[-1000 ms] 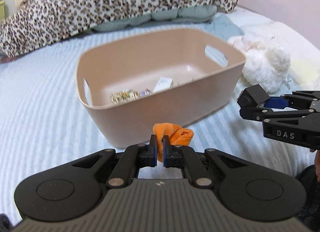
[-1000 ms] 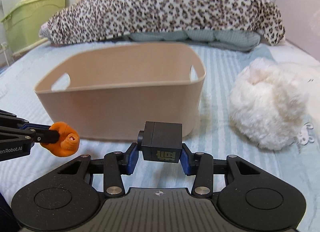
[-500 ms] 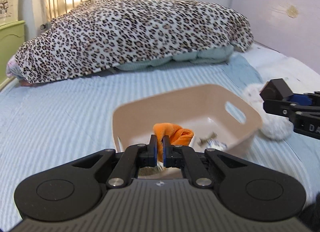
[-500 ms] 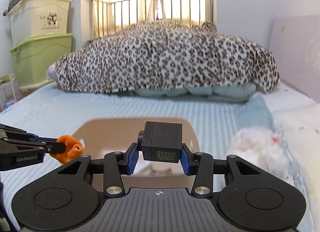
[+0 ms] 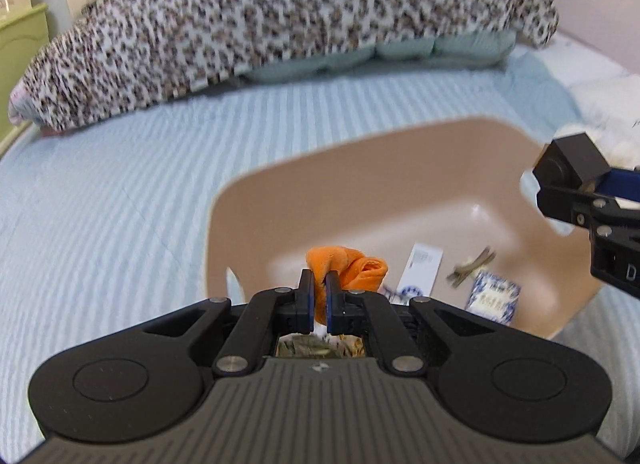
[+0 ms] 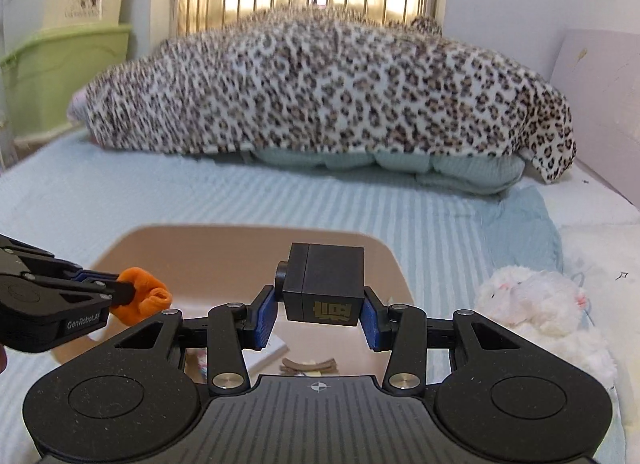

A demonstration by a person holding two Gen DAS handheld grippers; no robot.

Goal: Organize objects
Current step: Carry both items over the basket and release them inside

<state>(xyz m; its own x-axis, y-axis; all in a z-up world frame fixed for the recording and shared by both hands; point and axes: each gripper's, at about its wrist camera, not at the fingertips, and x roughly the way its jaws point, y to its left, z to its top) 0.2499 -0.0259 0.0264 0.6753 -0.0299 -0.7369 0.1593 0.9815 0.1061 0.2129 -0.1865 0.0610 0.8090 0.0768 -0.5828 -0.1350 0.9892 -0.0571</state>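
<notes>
A beige plastic basket [image 5: 360, 168] stands on the striped bed; its far rim also shows in the right wrist view [image 6: 240, 236]. My left gripper [image 5: 317, 296] is shut on an orange plush toy [image 5: 352, 266] and holds it above the basket's near left side. It also shows in the right wrist view [image 6: 120, 290] with the orange toy [image 6: 146, 298]. My right gripper [image 6: 318, 314] is shut on a black cube [image 6: 324, 288] above the basket. The cube [image 5: 570, 162] shows at the right in the left wrist view.
In the basket lie a white card [image 5: 420, 270], a brown hair clip [image 5: 472, 266] and a blue-patterned packet [image 5: 494, 298]. A white plush toy [image 6: 532, 300] lies right of the basket. A leopard-print blanket [image 6: 320, 88] covers the far bed. Storage boxes [image 6: 60, 44] stand at left.
Both grippers rose and moved forward over the basket, still holding their objects. The views now look down into the basket.
</notes>
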